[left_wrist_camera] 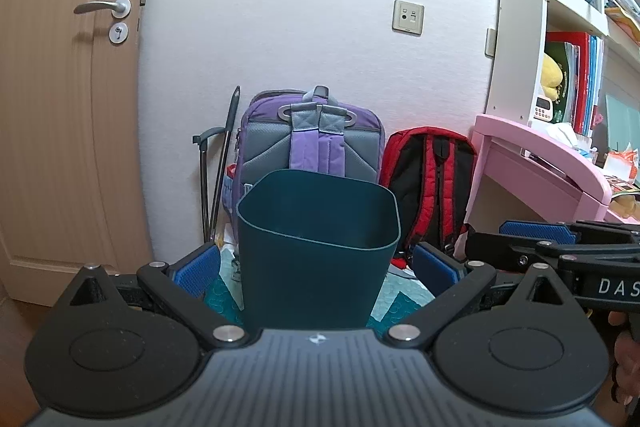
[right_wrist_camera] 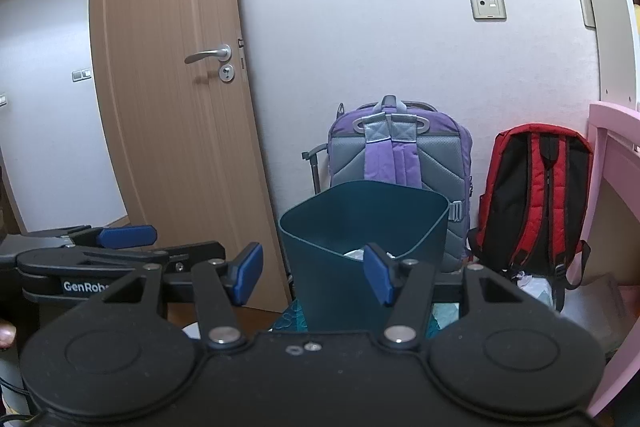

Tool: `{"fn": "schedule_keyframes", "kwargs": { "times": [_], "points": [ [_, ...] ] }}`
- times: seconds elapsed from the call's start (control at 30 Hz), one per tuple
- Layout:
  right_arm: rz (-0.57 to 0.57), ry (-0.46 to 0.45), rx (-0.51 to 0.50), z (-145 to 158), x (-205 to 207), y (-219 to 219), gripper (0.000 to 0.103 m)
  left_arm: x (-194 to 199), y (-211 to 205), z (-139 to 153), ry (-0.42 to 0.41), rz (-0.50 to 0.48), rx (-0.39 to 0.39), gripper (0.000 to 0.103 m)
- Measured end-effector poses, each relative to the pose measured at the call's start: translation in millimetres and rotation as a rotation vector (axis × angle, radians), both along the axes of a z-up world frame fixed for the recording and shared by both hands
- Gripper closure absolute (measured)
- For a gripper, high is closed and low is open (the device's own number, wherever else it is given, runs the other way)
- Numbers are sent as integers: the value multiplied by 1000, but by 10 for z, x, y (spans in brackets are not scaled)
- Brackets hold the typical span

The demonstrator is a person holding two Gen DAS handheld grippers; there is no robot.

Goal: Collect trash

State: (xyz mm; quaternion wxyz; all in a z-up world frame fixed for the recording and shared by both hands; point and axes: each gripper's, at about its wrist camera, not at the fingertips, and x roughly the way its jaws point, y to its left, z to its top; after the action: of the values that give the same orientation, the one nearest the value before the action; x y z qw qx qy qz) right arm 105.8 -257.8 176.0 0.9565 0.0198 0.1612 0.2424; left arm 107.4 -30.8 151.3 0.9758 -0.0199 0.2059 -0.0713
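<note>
A dark teal waste bin stands on the floor, straight ahead of both grippers. In the right wrist view, white crumpled trash lies inside the bin. My left gripper is open wide, with the bin between its blue pads and a gap on each side. My right gripper is open with nothing in it, and its right pad overlaps the bin's near rim. Each gripper shows side-on in the other's view: the right one's blue pad and the left one's blue pad.
Against the white wall behind the bin lean a purple backpack and a red-and-black backpack. A wooden door stands at the left. A pink desk and bookshelf are at the right. A teal mat covers the floor.
</note>
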Motion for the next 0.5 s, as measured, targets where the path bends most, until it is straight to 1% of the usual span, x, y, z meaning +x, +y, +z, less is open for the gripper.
{"fn": "schedule_keyframes", "kwargs": {
  "times": [0.17, 0.4, 0.5],
  "points": [
    [0, 10, 4, -41, 13, -4, 47, 23, 32, -11, -1, 13, -8, 0],
    [-3, 19, 9, -78, 29, -2, 47, 43, 43, -30, -9, 18, -5, 0],
    [-5, 26, 9, -115, 44, -8, 47, 81, 55, -72, 0, 15, 3, 0]
  ]
}}
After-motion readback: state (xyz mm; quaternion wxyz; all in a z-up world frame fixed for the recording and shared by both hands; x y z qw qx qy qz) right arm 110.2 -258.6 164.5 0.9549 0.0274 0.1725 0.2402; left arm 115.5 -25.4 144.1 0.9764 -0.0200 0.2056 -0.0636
